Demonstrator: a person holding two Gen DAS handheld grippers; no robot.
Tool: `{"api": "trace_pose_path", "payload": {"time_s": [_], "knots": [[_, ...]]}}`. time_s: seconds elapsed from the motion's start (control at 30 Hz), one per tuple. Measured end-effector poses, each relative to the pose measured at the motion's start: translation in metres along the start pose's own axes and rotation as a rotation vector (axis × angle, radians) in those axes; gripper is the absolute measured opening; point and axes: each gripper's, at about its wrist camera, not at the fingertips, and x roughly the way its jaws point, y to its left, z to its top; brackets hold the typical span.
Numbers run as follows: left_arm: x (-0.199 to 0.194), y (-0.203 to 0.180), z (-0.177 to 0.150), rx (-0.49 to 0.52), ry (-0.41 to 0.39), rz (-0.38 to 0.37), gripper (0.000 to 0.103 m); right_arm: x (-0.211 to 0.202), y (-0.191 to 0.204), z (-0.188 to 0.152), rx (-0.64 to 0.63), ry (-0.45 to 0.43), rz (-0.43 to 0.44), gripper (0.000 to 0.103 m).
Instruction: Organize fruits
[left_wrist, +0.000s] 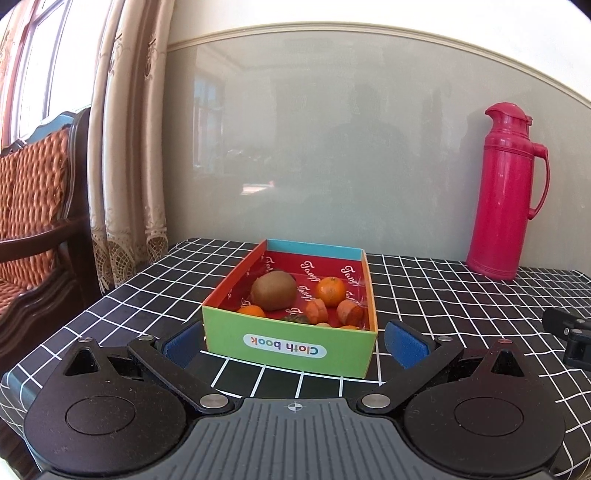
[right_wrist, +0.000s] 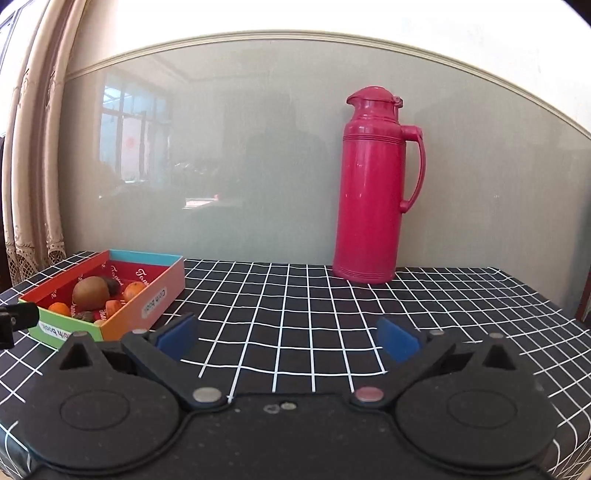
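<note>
The left gripper (left_wrist: 295, 343) is seen low in its frame, its blue-padded fingers (left_wrist: 404, 343) spread wide, nothing held. The right gripper (right_wrist: 288, 339) is likewise spread, fingers (right_wrist: 399, 339) parted at lower centre, nothing gripped.

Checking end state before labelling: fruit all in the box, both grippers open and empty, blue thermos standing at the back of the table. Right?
One error: the thermos is red, not blue, as the right wrist view shows. The rest holds: fruit in the box, left gripper and right gripper open and empty.
</note>
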Motion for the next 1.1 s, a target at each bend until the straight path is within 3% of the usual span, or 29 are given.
{"api": "trace_pose_path", "payload": {"time_s": [0.4,0.8,1.1], "knots": [[-0.001,-0.006,0.0,0.027,-0.008,0.0,0.103,0.0,0.018,-0.003,-0.109,0.013,0.024,0.103],[-0.002,-0.008,-0.001,0.04,-0.009,-0.001,0.103,0.005,-0.004,-0.001,0.013,0.045,0.036,0.103],[-0.003,-0.008,-0.001,0.041,-0.01,-0.001,0.103,0.004,-0.001,-0.001,-0.004,0.042,0.041,0.103]]}}
